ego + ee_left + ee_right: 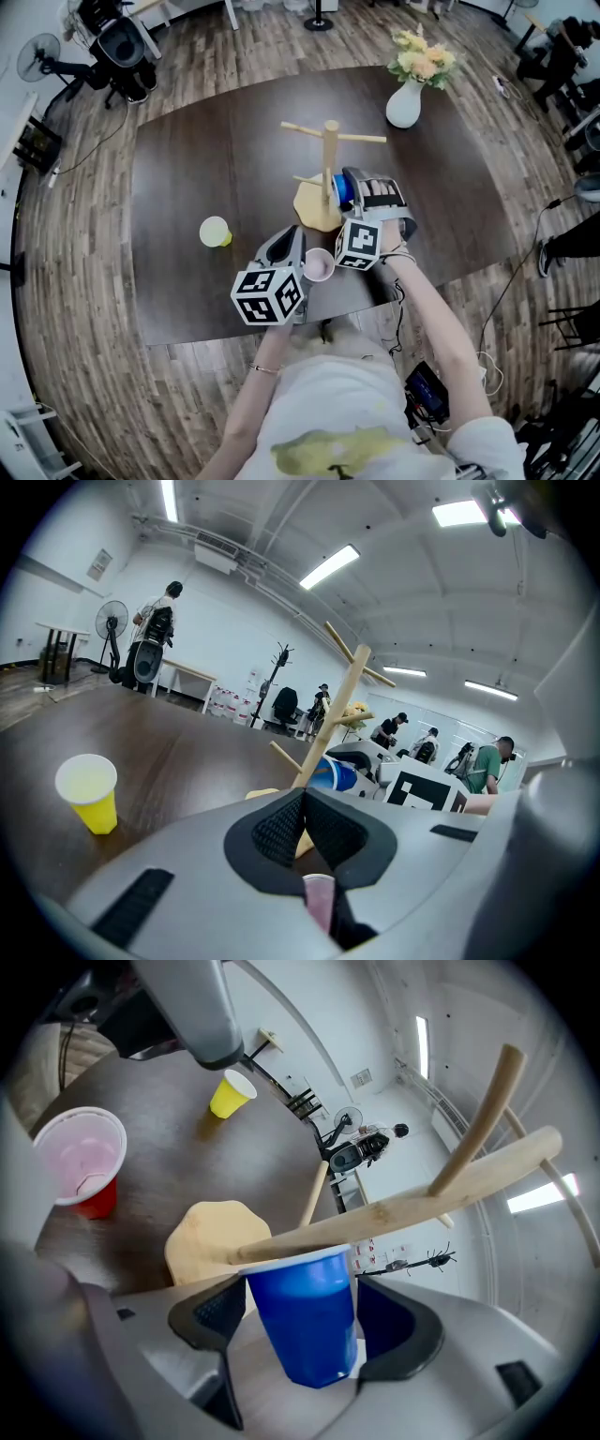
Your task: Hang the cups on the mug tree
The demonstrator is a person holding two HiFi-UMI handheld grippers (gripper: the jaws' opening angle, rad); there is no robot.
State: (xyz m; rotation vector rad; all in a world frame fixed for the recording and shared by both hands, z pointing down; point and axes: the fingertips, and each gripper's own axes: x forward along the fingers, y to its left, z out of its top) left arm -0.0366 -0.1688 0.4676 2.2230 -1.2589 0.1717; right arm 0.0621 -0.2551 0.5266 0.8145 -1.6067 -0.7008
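Holding, left side: the left gripper (302,803) had its jaws drawn together on the wall of the red cup (319,265), which sat deep in the grip, near the jaws' root.
Red cup: upright, pale pink inside, mouth up, above the near part of the table (187,159); whether it touched the tabletop could not be told.
Right side: the right gripper (305,1297) had its jaws standing apart, one on each side of the blue cup (309,1321); the pads flanked the cup closely but did not squeeze it.
Blue cup: lying on its side between those jaws, mouth turned toward the mug tree (329,159), rim against the trunk (422,1199), low on the tree and just above the base (314,208). Whether a peg ran into its mouth could not be told.
Mug tree: pale wood, upright near the middle of the table, its upper pegs (361,138) bare.
Yellow cup: the yellow cup (215,232) stood alone, mouth up, on the table to the left of the tree, well apart from both grippers.
Grippers to each other: close together, the left one nearer the person, the right one up against the tree.
Far side: a white vase (404,105) with flowers (422,58) stood beyond the tree, toward the right.
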